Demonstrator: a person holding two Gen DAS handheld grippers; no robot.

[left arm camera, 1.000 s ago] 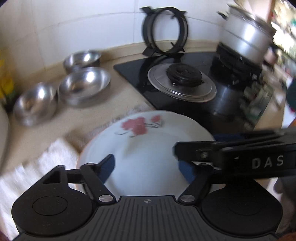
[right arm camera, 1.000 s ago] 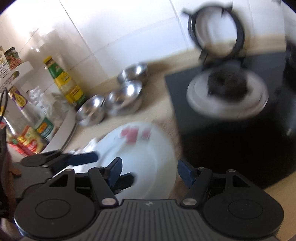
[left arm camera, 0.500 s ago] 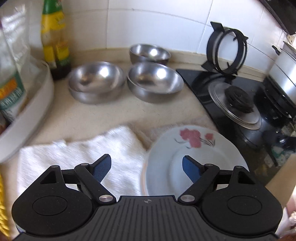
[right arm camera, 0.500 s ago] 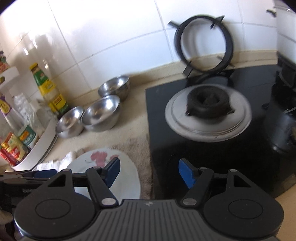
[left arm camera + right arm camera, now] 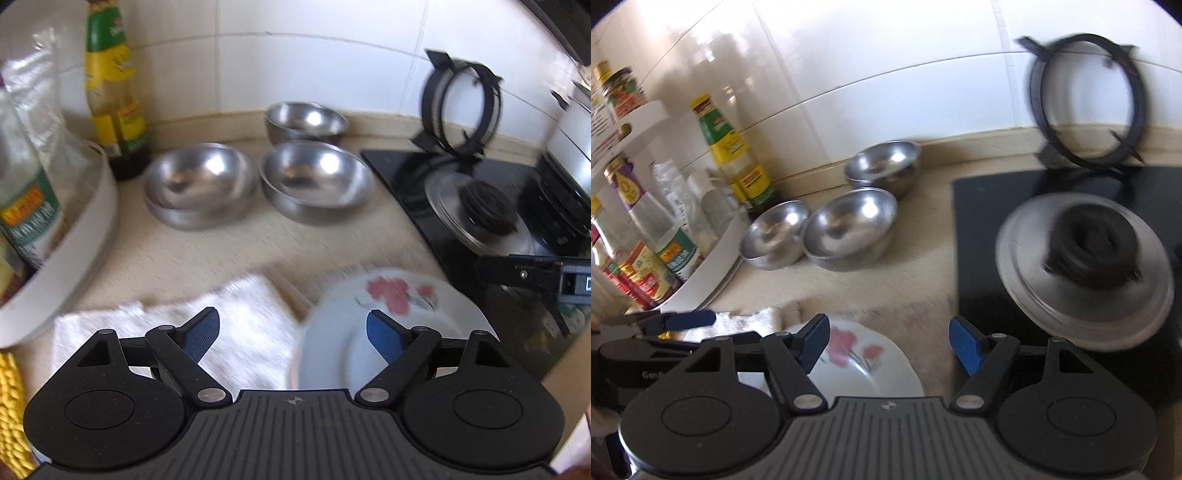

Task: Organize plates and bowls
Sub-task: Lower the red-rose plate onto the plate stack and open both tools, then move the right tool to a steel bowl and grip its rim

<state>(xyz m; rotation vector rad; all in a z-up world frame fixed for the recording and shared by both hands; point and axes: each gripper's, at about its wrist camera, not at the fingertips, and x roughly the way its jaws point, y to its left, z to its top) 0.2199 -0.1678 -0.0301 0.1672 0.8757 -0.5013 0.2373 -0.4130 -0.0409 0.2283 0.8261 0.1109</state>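
The left gripper has its blue-padded fingers spread wide with nothing between them, held above the near counter. Taking the plate as landmark: the left finger sits over the towel just left of the plate, and the right finger sits over the plate's left part. The plate is white with a pink flower print near its far rim and lies flat, its left edge seeming to rest on the towel.

The right gripper is spread wide too, gripping nothing. Its left finger hangs over the plate; its right finger is over bare counter just right of the plate, near the stove edge. The left gripper's body shows left of the plate in this view.

Beyond the plate, well apart from it, three steel bowls stand upright near the wall: the left bowl, the middle bowl just beside it, and the back bowl behind the middle one. Whether they touch is unclear. Left of the bowls stands a bottle, and further left a white rack of jars.

Right of the plate the black stove carries a burner, and a pan ring leans on the tiled wall behind it
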